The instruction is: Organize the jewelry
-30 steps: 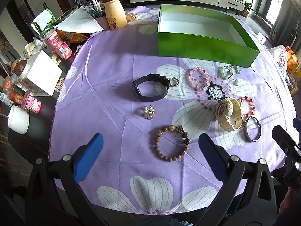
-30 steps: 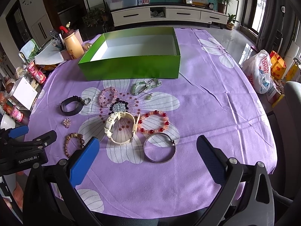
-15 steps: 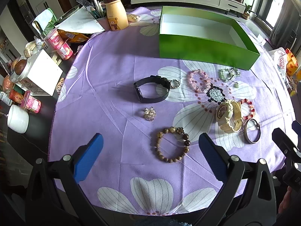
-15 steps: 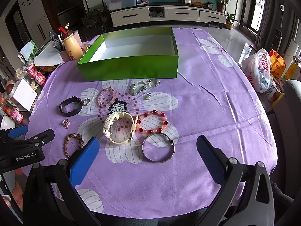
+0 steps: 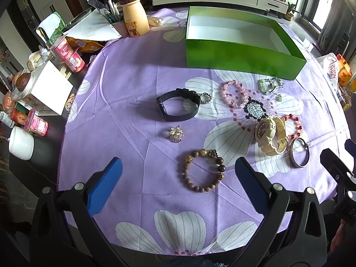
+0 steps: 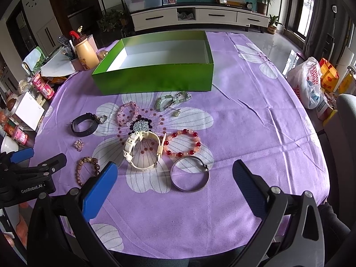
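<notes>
Jewelry lies on a purple flowered cloth (image 5: 124, 111) in front of an empty green box (image 5: 240, 60) (image 6: 155, 80). A brown bead bracelet (image 5: 203, 170) lies between my left gripper's fingers, just ahead of the tips. Beyond it are a sparkly ring (image 5: 175, 134), a black watch (image 5: 178, 108), a pink bead bracelet (image 5: 234, 93) and a cream watch (image 5: 271, 134) (image 6: 142, 151). My left gripper (image 5: 178, 182) is open and empty. My right gripper (image 6: 175, 187) is open and empty, with a silver bangle (image 6: 189, 173) between its tips. A red bead bracelet (image 6: 182, 142) lies behind the bangle.
Left of the cloth stand a bear bottle (image 5: 134, 15), pink cans (image 5: 71, 55), a white box (image 5: 51, 86) and a white cup (image 5: 21, 142). Green stone pieces (image 6: 171, 101) lie by the box front. A plastic bag (image 6: 308, 82) sits past the right table edge.
Both grippers have drawn back and risen slightly, so the jewelry sits a little farther up in both views. Nothing was picked up or moved on the cloth.
</notes>
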Demonstrator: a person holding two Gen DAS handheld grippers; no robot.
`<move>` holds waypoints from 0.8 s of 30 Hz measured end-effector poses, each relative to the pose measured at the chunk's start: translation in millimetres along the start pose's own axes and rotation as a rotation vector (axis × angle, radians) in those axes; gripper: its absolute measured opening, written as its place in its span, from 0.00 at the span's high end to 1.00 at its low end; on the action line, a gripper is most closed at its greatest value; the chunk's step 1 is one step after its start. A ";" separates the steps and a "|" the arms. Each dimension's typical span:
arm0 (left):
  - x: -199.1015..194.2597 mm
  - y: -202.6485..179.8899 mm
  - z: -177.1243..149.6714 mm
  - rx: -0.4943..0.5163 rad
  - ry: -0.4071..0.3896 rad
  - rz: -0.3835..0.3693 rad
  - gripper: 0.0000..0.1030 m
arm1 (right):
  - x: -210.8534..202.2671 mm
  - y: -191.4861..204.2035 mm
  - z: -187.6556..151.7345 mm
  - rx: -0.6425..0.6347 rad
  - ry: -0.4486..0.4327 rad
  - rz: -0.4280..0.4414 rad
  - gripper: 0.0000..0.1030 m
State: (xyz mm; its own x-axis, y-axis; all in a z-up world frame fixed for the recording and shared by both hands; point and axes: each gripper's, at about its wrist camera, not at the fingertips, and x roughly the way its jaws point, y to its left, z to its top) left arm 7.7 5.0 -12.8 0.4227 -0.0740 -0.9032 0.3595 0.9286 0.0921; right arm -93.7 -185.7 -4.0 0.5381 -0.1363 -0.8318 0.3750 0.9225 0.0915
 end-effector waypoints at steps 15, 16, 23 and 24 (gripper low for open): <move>0.3 -4.6 -0.6 0.014 0.005 -0.001 0.02 | -1.7 -2.2 -0.6 0.002 -0.002 -0.003 0.01; 0.1 -4.5 -0.5 0.014 0.004 -0.002 0.02 | -1.9 -2.5 -0.5 0.003 -0.001 -0.002 0.01; 2.9 -3.8 -0.6 -0.001 -0.010 -0.023 0.02 | -1.4 -3.9 -1.2 0.001 -0.017 0.023 0.01; 4.5 -3.2 -0.5 -0.007 -0.025 -0.043 0.02 | -0.8 -4.3 -1.3 -0.005 -0.032 0.048 0.01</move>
State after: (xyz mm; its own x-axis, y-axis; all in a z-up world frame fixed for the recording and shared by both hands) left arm 8.0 1.9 -17.3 0.4280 -0.1228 -0.8954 0.3717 0.9270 0.0506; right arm -96.7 -189.1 -4.5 0.5791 -0.1028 -0.8088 0.3447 0.9299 0.1286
